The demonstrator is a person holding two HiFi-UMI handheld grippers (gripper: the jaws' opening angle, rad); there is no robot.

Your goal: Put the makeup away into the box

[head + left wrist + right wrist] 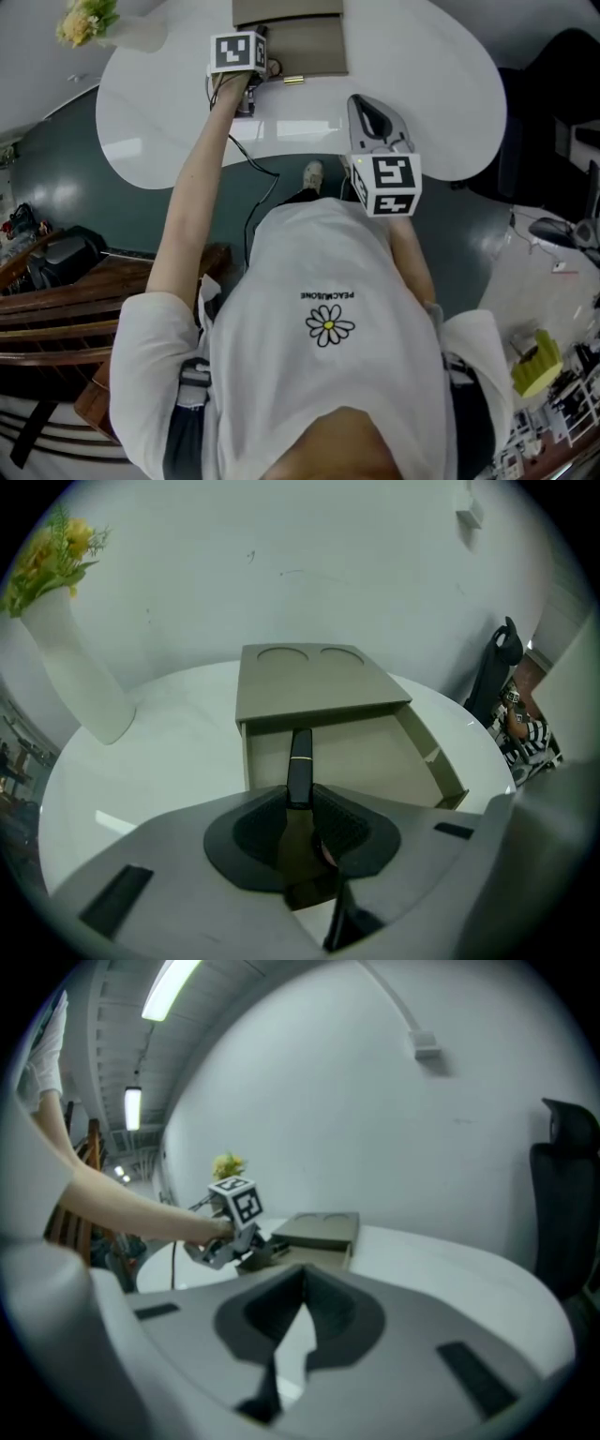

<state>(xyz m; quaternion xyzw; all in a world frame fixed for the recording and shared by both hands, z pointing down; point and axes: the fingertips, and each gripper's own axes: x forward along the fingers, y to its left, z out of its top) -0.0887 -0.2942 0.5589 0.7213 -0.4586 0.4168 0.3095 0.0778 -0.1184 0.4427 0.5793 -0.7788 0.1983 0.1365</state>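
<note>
A beige box (314,682) stands at the back of the white round table (178,112), its drawer (375,752) pulled open toward me. My left gripper (300,794) is shut on a black lipstick tube with a gold band (300,759), which points out over the open drawer. In the head view that gripper (272,73) sits at the drawer's front left, with the lipstick (293,82) beside the drawer edge. My right gripper (372,114) hovers over the table's near edge, its jaws shut and empty (302,1283). From it I see the left gripper (261,1246) at the box (319,1229).
A white vase with yellow flowers (80,667) stands at the table's back left. A black chair (494,667) is to the right of the table. A cable (258,169) runs down from the left gripper. Wooden furniture (75,309) is at my left.
</note>
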